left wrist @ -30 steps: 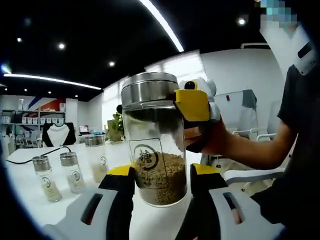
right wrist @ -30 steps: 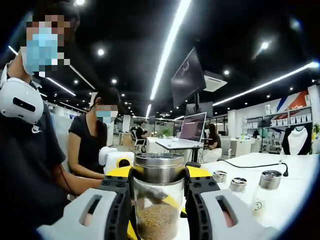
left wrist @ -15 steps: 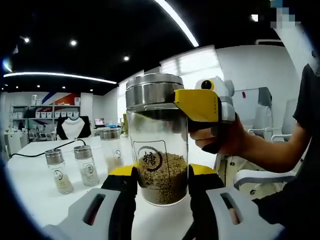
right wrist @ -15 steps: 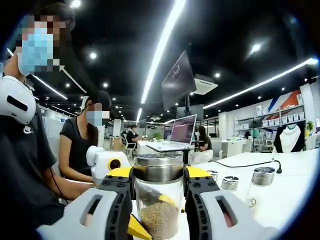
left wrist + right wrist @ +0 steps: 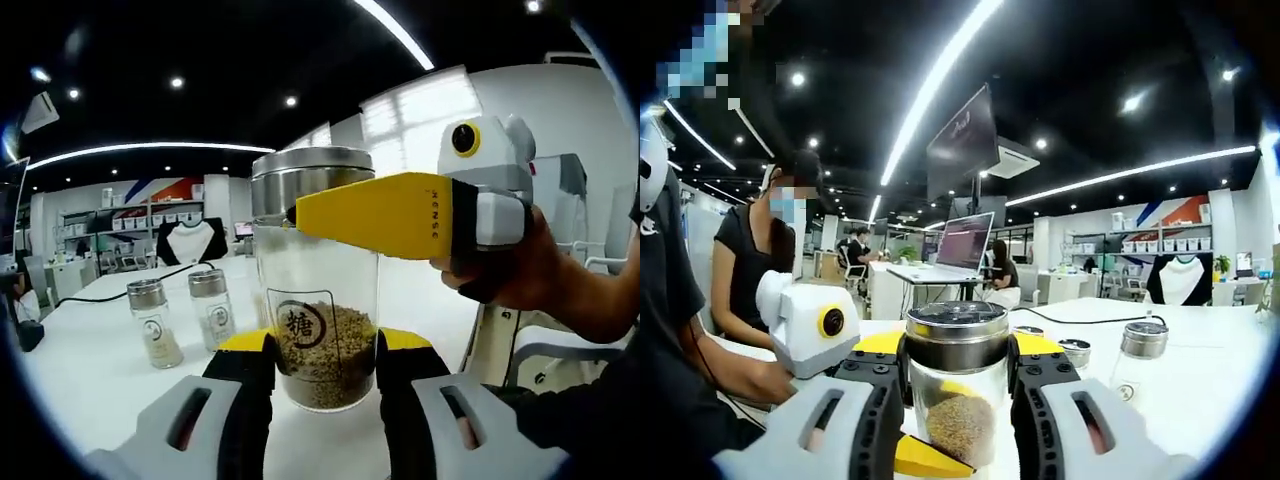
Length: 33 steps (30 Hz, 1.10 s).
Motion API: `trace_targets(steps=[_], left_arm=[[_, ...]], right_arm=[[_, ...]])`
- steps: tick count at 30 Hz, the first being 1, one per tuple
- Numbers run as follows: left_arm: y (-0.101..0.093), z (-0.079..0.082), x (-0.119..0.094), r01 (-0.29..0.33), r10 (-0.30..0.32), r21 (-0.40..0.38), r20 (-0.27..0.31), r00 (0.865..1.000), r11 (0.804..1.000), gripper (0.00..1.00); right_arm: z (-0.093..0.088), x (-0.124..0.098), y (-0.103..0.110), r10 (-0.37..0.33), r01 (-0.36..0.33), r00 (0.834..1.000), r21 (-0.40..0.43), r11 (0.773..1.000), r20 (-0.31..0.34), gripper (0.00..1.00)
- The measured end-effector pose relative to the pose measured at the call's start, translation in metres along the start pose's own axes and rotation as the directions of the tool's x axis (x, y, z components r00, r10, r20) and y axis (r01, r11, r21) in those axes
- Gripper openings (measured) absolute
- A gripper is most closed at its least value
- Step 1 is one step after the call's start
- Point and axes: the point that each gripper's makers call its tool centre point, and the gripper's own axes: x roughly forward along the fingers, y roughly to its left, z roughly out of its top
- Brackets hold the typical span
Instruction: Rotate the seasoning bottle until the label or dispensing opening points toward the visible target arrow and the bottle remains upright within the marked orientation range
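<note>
Seasoning bottle [image 5: 317,290] stands upright on the white table [image 5: 90,360], long axis vertical, printed label facing the left gripper [image 5: 318,362], whose jaws pinch its lower body. Right gripper [image 5: 957,362] clamps the steel cap. Two small shakers [image 5: 153,322] stand beside the bottle.

In the left gripper view, the left gripper [image 5: 322,352] rises from six o'clock, its yellow-tipped jaws closed against the lower body of the seasoning bottle [image 5: 316,280]. The right gripper [image 5: 300,212] reaches in from three o'clock, its yellow jaw at the steel cap, a hand [image 5: 520,270] wrapped around its handle. In the right gripper view, the right gripper [image 5: 957,352] clamps the cap from both sides. The left gripper's [image 5: 930,455] yellow tip shows low at six o'clock, apparently touching the glass.
</note>
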Motion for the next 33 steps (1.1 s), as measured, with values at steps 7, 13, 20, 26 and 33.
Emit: trace_targets(steps=[7, 13, 20, 26, 33], left_arm=[[0.002, -0.002, 0.004, -0.095, 0.095, 0.002, 0.009, 0.995, 0.995, 0.42], [0.001, 0.001, 0.004, -0.069, 0.069, 0.013, 0.032, 0.997, 0.998, 0.43], [-0.004, 0.010, 0.000, 0.052, -0.050, -0.019, 0.074, 0.996, 0.998, 0.42], [-0.013, 0.011, -0.005, 0.178, -0.173, -0.052, 0.092, 0.981, 0.983, 0.43], [-0.026, 0.018, -0.013, 0.292, -0.284, -0.052, 0.128, 0.950, 0.955, 0.43]], right_arm=[[0.001, 0.003, -0.011, -0.105, 0.102, 0.994, 0.079, 0.992, 0.029, 0.39], [0.003, 0.000, -0.012, -0.122, 0.120, 0.992, 0.061, 0.991, 0.035, 0.38], [0.011, -0.003, -0.008, -0.026, 0.023, 0.999, 0.078, 0.997, 0.046, 0.38], [0.014, -0.008, 0.005, 0.096, -0.098, 0.995, 0.073, 0.992, 0.036, 0.38], [0.022, -0.018, 0.016, 0.210, -0.216, 0.976, 0.108, 0.970, 0.064, 0.38]])
